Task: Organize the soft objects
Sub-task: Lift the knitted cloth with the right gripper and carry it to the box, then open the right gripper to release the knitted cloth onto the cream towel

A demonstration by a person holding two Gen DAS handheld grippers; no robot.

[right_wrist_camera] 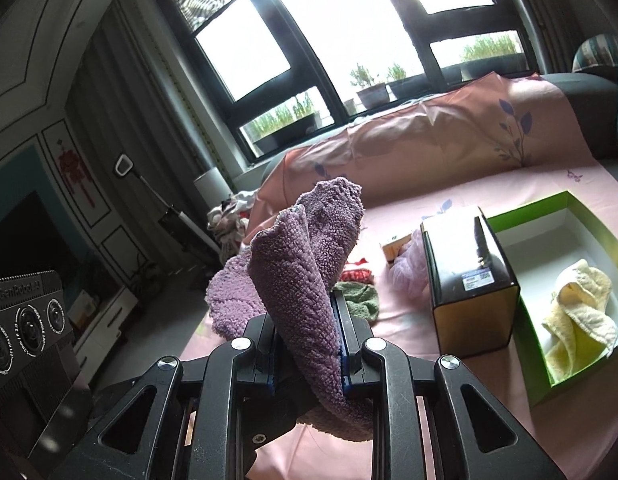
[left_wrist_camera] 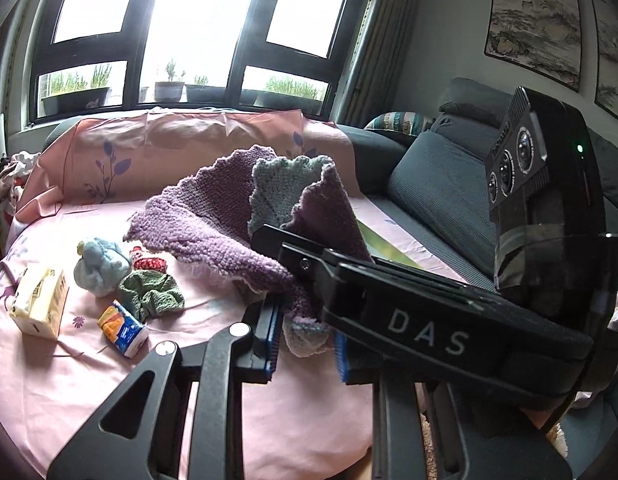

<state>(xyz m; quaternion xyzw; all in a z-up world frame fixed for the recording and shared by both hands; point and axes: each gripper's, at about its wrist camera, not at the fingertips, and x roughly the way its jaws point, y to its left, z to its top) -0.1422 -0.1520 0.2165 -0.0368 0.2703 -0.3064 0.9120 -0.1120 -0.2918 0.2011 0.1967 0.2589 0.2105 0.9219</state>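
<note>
Both the left gripper (left_wrist_camera: pixel 305 344) and right gripper (right_wrist_camera: pixel 307 344) have fingers clamped on the purple knitted cloth (left_wrist_camera: pixel 213 224), lifted mid-fold off the pink bedsheet (left_wrist_camera: pixel 301 408); next, probably bring its edges together.

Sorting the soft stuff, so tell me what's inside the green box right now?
Inside the green box lies one crumpled yellow cloth on the white bottom. The near-left corner is hidden behind the black carton.
</note>
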